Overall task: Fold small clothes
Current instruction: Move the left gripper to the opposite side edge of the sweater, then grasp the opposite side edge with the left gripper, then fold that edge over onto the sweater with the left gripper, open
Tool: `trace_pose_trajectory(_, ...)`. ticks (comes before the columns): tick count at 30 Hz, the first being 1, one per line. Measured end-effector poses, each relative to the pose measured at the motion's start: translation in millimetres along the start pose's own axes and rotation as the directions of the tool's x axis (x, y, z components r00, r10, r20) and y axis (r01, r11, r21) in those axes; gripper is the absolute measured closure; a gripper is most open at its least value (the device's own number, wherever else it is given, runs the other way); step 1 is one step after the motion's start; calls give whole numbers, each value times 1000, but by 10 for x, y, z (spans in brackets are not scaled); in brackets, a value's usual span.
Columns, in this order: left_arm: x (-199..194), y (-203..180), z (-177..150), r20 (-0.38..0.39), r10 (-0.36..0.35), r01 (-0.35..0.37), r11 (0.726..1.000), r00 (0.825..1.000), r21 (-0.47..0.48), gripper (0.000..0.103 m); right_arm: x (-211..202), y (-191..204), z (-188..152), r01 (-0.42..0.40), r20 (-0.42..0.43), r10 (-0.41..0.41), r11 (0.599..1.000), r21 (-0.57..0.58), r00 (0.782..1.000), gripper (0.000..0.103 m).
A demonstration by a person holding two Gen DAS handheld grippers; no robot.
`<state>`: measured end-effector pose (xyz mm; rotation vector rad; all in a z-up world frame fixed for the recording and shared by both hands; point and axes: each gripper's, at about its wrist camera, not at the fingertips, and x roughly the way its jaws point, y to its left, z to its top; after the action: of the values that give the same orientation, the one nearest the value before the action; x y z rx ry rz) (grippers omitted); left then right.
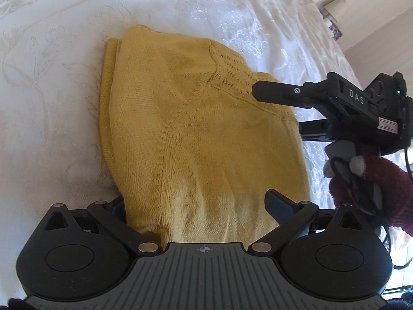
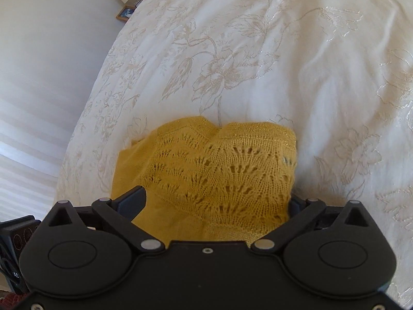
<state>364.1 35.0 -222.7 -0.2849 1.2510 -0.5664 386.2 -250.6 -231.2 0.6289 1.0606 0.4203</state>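
Observation:
A mustard-yellow knitted garment (image 1: 196, 129) lies folded on a white embroidered bedspread (image 1: 51, 77). My left gripper (image 1: 198, 206) is open, its jaws wide apart around the garment's near edge; the left finger is hidden under the knit, and the right finger (image 1: 277, 202) lies on top. My right gripper (image 1: 260, 90) reaches in from the right over the garment's lace part. In the right wrist view the right gripper (image 2: 214, 201) is open, its jaws astride the lace-patterned part (image 2: 232, 170), with the left finger (image 2: 133, 200) resting on the knit.
The bedspread (image 2: 258, 51) spreads all round the garment. A person's dark red knit sleeve (image 1: 371, 188) holds the right gripper. A white wall and a small picture frame (image 2: 125, 13) stand beyond the bed's far edge.

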Motion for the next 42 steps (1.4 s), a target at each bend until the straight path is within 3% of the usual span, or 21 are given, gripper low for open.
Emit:
trace_pose_trajectory(4, -58, 64, -155, -11, -42, 41, 998, 999, -57, 1, -118, -93, -101, -57, -24, 57, 998, 14, 998, 0)
trace_pose_trajectory(8, -31, 64, -172, -12, -54, 54, 997, 998, -49, 3, -190, -117, -230, -80, -43, 81, 997, 15, 996, 0)
trace_pose_trajectory(10, -9, 67, -127, 0, -73, 73, 996, 997, -49, 22, -183, -74, -251, -68, -51, 68, 998, 4, 996, 1)
trace_pose_trajectory(11, 3, 82, -103, 7, -79, 80, 995, 997, -62, 58, -174, -51, -252, -63, -55, 63, 998, 2, 997, 14)
trace_pose_trajectory(12, 22, 106, -81, -1, -75, 74, 994, 997, -80, 77, -159, -18, -240, -52, -59, 52, 999, 2, 997, 46)
trace_pose_trajectory(13, 28, 133, -67, -9, -89, 88, 991, 996, -99, 77, -151, 1, -228, -14, -66, 15, 1000, 6, 998, 60)
trace_pose_trajectory(15, -5, 149, -49, -1, -129, 128, 985, 992, -117, 83, -186, 62, -223, 5, -62, -6, 1000, -7, 998, 60)
trace_pose_trajectory(23, -380, -239, -256, 67, -180, 187, 975, 981, -118, 87, -744, 408, -408, -26, 19, 26, 999, -45, 999, 65)
trace_pose_trajectory(32, -512, -1032, -1016, 57, -210, 214, 975, 976, -65, 87, -1528, 285, -991, -71, 2, 71, 997, -29, 997, 66)
trace_pose_trajectory(35, -406, -1204, -1333, 34, -196, 198, 976, 980, -91, 87, -1743, 88, -1240, -52, -23, 51, 998, -24, 998, 66)
trace_pose_trajectory(37, -292, -1255, -1532, 19, -129, 130, 985, 991, -116, 86, -1827, -103, -1385, 4, -39, -4, 1000, -3, 999, 64)
trace_pose_trajectory(39, -202, -1212, -1740, 15, -21, 23, 984, 1000, -177, 85, -1854, -293, -1493, 114, -50, -114, 993, -7, 992, 60)
trace_pose_trajectory(42, -126, -1047, -1973, -2, 128, -123, 950, 992, -287, 82, -1883, -516, -1589, 266, -55, -267, 964, -20, 962, 60)
